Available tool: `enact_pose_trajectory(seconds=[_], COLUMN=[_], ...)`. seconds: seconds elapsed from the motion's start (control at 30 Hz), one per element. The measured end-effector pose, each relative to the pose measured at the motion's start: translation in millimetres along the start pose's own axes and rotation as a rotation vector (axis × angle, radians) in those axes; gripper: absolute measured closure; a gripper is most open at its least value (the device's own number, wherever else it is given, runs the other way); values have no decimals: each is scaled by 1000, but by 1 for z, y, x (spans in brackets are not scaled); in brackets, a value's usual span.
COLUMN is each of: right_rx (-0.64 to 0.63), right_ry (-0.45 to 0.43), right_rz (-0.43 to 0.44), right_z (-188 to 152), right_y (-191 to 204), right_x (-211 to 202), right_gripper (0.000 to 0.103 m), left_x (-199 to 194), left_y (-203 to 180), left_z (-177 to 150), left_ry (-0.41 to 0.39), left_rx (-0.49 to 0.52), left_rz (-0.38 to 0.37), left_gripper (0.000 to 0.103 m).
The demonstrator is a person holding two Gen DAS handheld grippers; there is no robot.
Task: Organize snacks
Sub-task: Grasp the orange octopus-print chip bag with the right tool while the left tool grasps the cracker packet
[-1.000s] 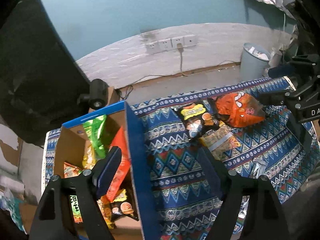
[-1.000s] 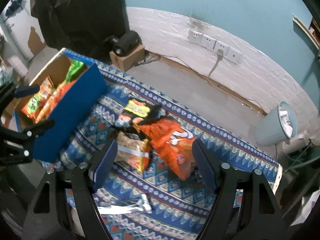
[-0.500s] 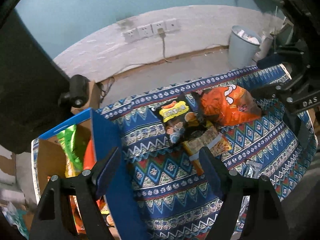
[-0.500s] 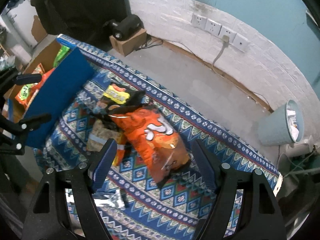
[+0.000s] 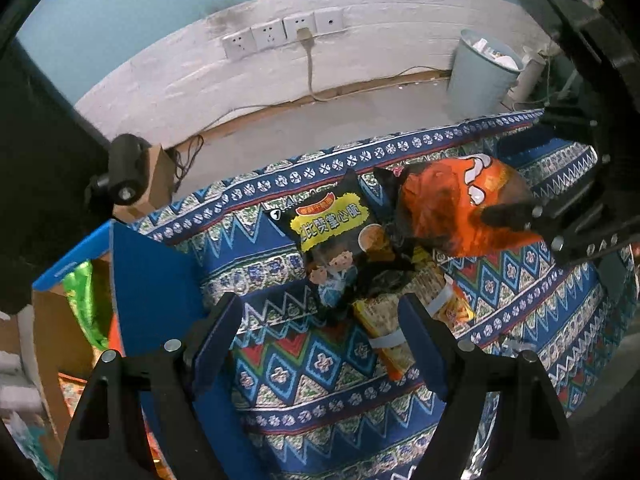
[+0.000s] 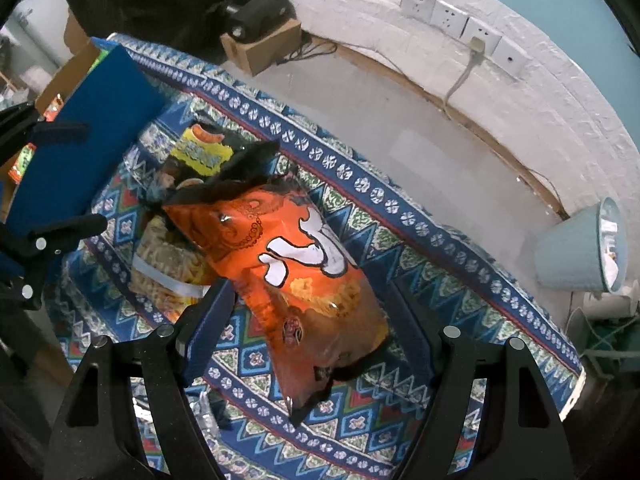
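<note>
A big orange snack bag (image 6: 304,276) lies on the patterned cloth (image 6: 420,240); it also shows in the left wrist view (image 5: 452,208). My right gripper (image 6: 312,312) is open, its jaws on either side of the bag's lower half. A black-and-yellow bag (image 5: 336,240) and a yellow cracker pack (image 5: 396,316) lie beside it. My left gripper (image 5: 320,320) is open and empty, just short of these two packs. A blue-sided cardboard box (image 5: 136,280) at the left holds green and orange packets.
A silver foil wrapper (image 6: 200,408) lies near the cloth's front edge. A grey waste bin (image 5: 480,76) stands on the floor beyond the cloth. A black camera on a small cardboard box (image 5: 132,176) stands behind the blue box. A cable hangs from the wall sockets (image 5: 280,32).
My left gripper has swung right, from over the box toward the packs on the cloth. My right gripper has moved in over the orange bag, which now lies between its jaws.
</note>
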State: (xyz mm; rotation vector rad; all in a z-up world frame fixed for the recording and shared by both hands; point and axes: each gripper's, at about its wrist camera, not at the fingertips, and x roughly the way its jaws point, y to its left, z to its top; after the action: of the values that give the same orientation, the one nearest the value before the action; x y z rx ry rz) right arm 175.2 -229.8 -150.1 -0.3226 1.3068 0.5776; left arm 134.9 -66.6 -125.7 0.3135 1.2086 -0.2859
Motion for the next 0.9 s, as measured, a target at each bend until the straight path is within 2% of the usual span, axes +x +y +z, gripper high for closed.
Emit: enact_pose_trajectory(seconds=[0.4, 0.53, 0.6, 0.63, 0.67, 0.77, 0.9], right_rx=[-34, -16, 0, 12, 20, 46, 83], right_ry=[75, 99, 96, 93, 94, 99, 87], right_rz=[0, 28, 39, 51, 58, 41, 17], right_z=[-5, -11, -15, -16, -18, -22, -32], right_y=[9, 11, 11, 11, 10, 11, 6], right_x=[42, 53, 54, 53, 52, 48, 37], right_gripper=[26, 27, 37, 53, 63, 69, 69], left_x=[22, 27, 27, 27, 27, 28, 28], left_y=[-3, -1, 1, 1, 1, 1, -4], left_z=[-3, -6, -8, -9, -9, -11, -14], left_ry=[56, 77, 83, 85, 87, 98, 110], left_rx=[-37, -59, -77, -88, -100, -136, -195], left_rz=[-42, -56, -71, -80, -91, -122, -167], left_gripper=[21, 21, 21, 21, 21, 21, 21])
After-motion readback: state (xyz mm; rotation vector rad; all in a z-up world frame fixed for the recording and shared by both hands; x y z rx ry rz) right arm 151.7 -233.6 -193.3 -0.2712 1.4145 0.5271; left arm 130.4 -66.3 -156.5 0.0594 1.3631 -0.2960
